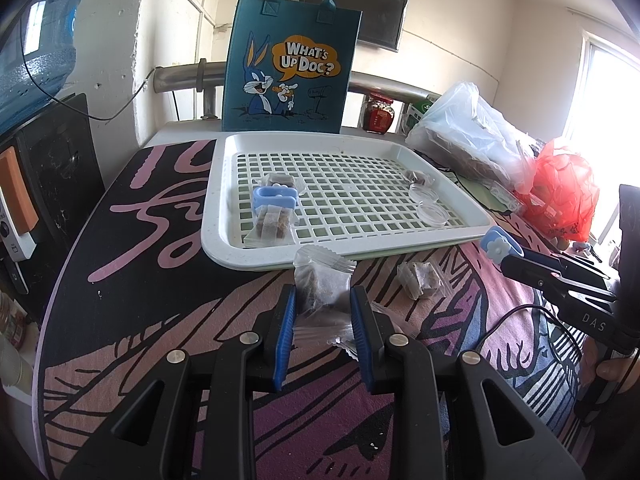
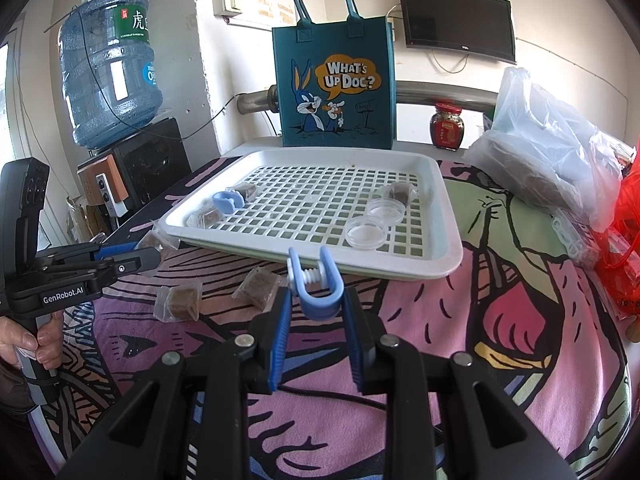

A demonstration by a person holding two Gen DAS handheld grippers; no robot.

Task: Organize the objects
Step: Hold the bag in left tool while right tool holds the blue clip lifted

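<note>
The clear packet's (image 1: 322, 288) brown contents are blurring behind plastic. The left tool (image 1: 323, 300) is grasping that packet above the cartoon-printed desk (image 2: 460, 320); the right tool (image 2: 316, 300) is clenching a blue clip (image 2: 316, 280). A white tray (image 2: 448, 256) is sitting just beyond, before a teal bag (image 2: 334, 80).

Right tongs (image 2: 316, 312) clamped on blue clip (image 2: 316, 284), held just before white tray (image 2: 432, 256) edge. Tray holds two clear lids (image 2: 376, 222), another clip (image 2: 226, 202), wrapped cubes. Left tongs (image 2: 150, 250) grip a packet at left; two packets (image 2: 220, 292) lie on the cloth.
</note>
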